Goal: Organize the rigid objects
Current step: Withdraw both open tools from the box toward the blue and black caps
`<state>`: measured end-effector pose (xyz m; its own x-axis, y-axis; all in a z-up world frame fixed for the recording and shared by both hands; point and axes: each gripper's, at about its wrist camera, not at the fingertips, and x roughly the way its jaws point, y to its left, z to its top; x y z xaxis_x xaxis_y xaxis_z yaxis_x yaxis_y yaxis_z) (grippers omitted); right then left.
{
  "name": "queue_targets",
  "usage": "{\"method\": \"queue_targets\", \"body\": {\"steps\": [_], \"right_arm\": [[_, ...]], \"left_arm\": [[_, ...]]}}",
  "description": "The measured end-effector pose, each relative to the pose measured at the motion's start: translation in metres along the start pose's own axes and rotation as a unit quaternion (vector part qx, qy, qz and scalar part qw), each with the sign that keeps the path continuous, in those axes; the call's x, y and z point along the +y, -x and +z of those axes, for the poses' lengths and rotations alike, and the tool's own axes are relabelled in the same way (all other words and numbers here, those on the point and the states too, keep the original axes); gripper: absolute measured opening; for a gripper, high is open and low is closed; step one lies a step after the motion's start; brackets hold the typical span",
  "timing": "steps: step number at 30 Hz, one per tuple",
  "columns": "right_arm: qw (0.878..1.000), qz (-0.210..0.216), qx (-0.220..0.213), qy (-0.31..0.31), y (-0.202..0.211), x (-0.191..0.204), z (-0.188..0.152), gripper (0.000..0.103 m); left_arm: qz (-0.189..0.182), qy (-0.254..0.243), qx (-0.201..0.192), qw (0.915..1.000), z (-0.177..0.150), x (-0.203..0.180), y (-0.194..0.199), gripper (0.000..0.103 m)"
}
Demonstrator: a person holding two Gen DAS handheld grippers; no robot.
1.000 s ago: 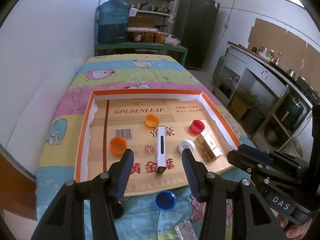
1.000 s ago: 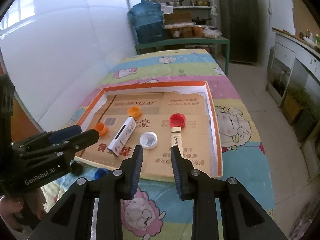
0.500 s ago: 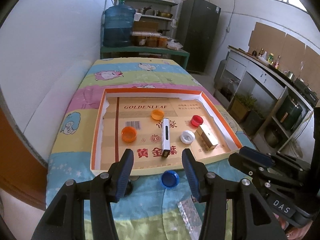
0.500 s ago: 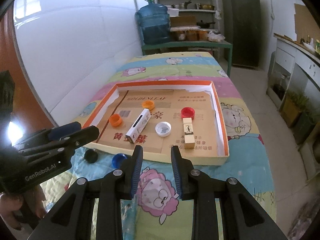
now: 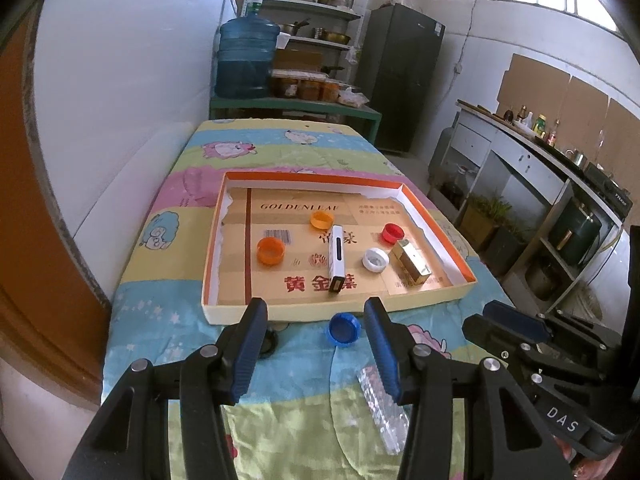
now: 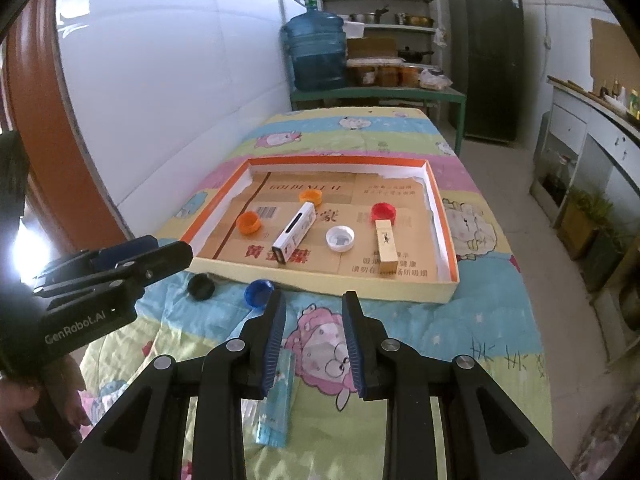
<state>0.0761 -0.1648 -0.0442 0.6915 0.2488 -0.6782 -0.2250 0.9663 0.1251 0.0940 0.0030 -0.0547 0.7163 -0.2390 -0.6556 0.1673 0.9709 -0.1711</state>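
An orange-rimmed cardboard tray [image 5: 344, 179] [image 6: 444, 224] lies on the table. In it are two orange caps [image 5: 271, 251] [image 5: 321, 219], a red cap [image 5: 392, 233], a white cap [image 5: 375, 260], a white box [image 5: 337, 258] and a gold box [image 5: 412, 262]. A blue cap [image 5: 343, 329] [image 6: 259, 292] and a black cap [image 6: 201, 286] lie on the cloth in front of the tray. My left gripper [image 5: 316, 320] is open and empty above the blue cap. My right gripper [image 6: 314, 314] is open and empty over the cloth.
A clear plastic packet [image 5: 382, 408] and a light blue packet [image 6: 276, 400] lie on the cartoon-print cloth [image 6: 460, 332] near me. A white wall runs along the table's left side. A water jug [image 5: 245, 58] and shelves stand behind the table; cabinets line the right.
Both grippers have pulled back toward me and away from the tray. The blue and black caps and the packets have come into view. Nothing in the tray moved.
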Motion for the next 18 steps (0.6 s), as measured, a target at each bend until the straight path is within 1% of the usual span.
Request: {"method": "queue_targets", "body": {"steps": [7, 18], "right_arm": [[1.000, 0.001, 0.005, 0.002, 0.004, 0.005, -0.011, 0.029], [1.000, 0.002, 0.023, 0.009, 0.000, 0.013, -0.033, 0.029]], "left_arm": [[0.002, 0.000, -0.002, 1.0000, -0.009, 0.001, 0.008, 0.050], [0.006, 0.001, 0.003, 1.0000, -0.023, 0.003, 0.012, 0.050]]}}
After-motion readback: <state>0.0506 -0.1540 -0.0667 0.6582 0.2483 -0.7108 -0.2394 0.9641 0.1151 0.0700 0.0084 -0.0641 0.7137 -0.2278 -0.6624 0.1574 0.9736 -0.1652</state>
